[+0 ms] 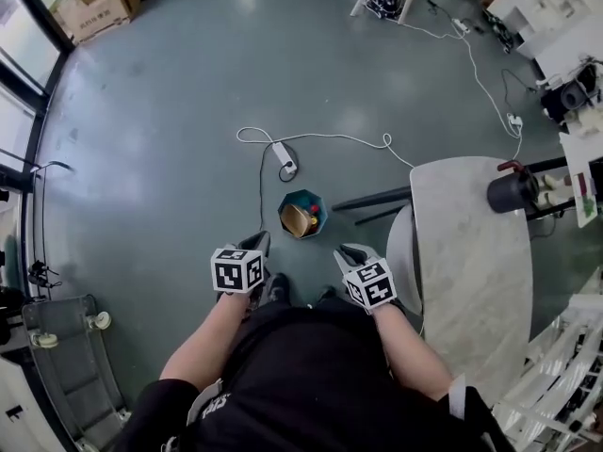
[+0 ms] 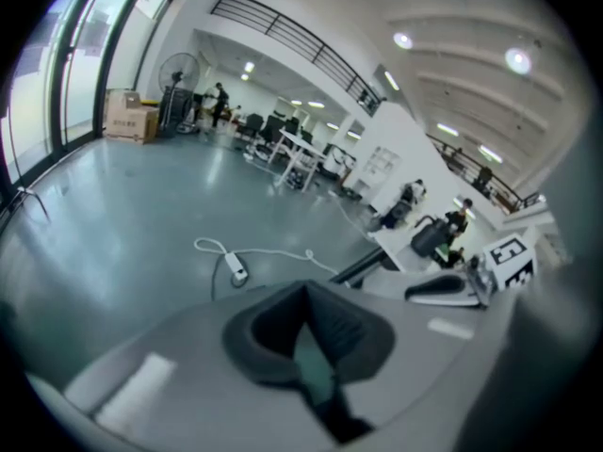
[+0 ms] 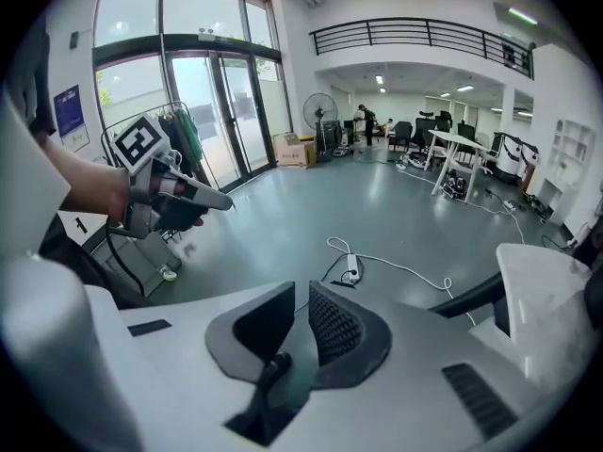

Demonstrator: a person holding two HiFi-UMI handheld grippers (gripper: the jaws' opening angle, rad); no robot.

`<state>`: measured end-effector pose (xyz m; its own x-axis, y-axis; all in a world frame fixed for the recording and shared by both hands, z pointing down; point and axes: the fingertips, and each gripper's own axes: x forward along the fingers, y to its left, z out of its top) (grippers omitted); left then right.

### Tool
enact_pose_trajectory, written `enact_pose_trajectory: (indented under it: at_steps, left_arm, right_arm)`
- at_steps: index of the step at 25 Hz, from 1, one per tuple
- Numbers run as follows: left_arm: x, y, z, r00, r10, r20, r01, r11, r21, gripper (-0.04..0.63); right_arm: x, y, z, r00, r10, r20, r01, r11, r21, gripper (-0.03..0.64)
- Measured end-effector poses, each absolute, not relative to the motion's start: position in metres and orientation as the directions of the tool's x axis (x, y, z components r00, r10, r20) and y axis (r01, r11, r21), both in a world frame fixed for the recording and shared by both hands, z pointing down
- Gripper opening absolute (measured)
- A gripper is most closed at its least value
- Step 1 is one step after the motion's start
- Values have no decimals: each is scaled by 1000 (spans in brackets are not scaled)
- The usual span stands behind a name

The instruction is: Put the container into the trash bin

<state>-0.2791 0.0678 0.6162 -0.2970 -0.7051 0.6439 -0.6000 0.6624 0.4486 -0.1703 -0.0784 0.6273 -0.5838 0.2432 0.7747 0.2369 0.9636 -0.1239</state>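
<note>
In the head view a teal trash bin (image 1: 303,214) stands on the grey floor, with a tan container (image 1: 296,221) and something red lying inside it. My left gripper (image 1: 261,243) hangs just below and left of the bin, my right gripper (image 1: 350,251) below and right of it. The left gripper (image 2: 304,288) has its jaws meeting at the tips with nothing between them. The right gripper (image 3: 301,292) shows a narrow gap between its jaws, also empty. Neither gripper view shows the bin.
A white power strip (image 1: 286,165) with its cable lies on the floor beyond the bin. A pale table (image 1: 471,252) stands at the right, a black jug (image 1: 512,192) by its far end. A cardboard box (image 1: 96,8) sits far left. A grey cart (image 1: 61,347) is near left.
</note>
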Motion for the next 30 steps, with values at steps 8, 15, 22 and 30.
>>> enact_pose_trajectory:
  at_steps: [8,15,22,30]
  left_arm:
    - [-267,56,557,-418,-687,595,-638,688,347,5]
    - [-249,-10,502,-481,-717,505,-661,674,328,5]
    - [-220,-80,455,-427,-797,427,-759,573,310,5]
    - [-206,-120,401,-371,-858,356,-873,453,182,5]
  right_arm:
    - [-140,-123,580,-676,236,698,210,970,-125,34]
    - [-102,-187,536,-753,217,621,165,976,-141,19]
    - [-75,-229,498,-821,191,538,106,977,-186,-5]
    - [-64,-259,424,-920,117,375,33,974,-222,-5]
